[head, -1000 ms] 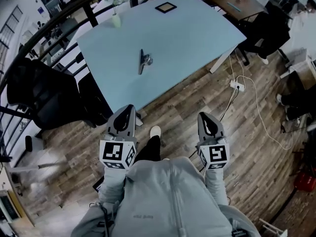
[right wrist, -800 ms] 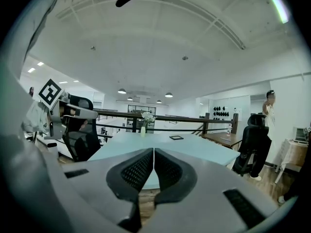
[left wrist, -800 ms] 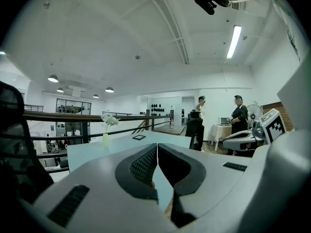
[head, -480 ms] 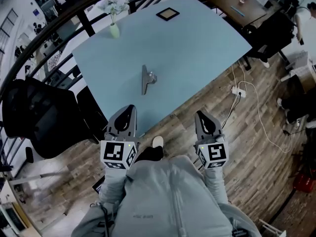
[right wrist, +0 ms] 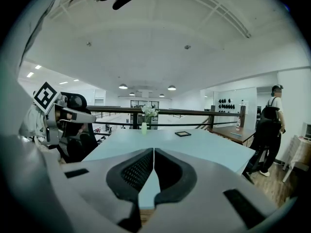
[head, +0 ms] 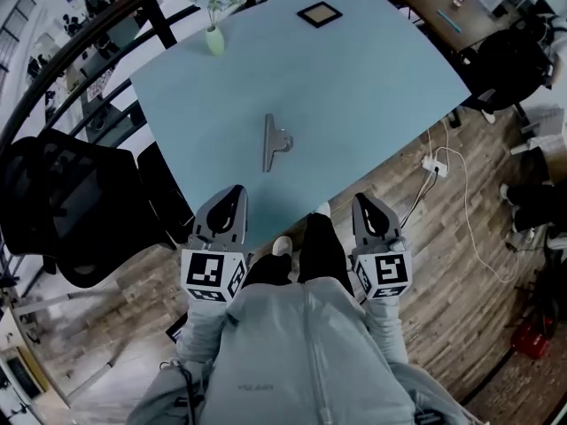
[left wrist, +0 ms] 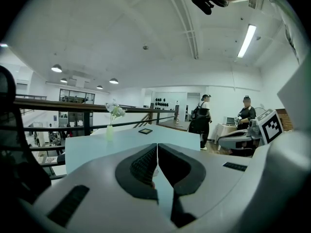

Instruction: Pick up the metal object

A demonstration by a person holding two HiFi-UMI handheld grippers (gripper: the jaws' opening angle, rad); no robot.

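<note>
Two tools are held side by side at the near edge of the light blue surface [head: 372, 69]: the left tool [head: 230, 198] and the right tool [head: 364, 207]. Each tool's jaws are pressed together with nothing between them. The metal object [head: 273, 142] lies flat near the middle of the surface, apart from both tools. A vase [head: 215, 39] and a dark framed square [head: 319, 13] sit near the far edge.

Metal clip [head: 274, 142] — flat on blue tabletop, nr centre.
</note>
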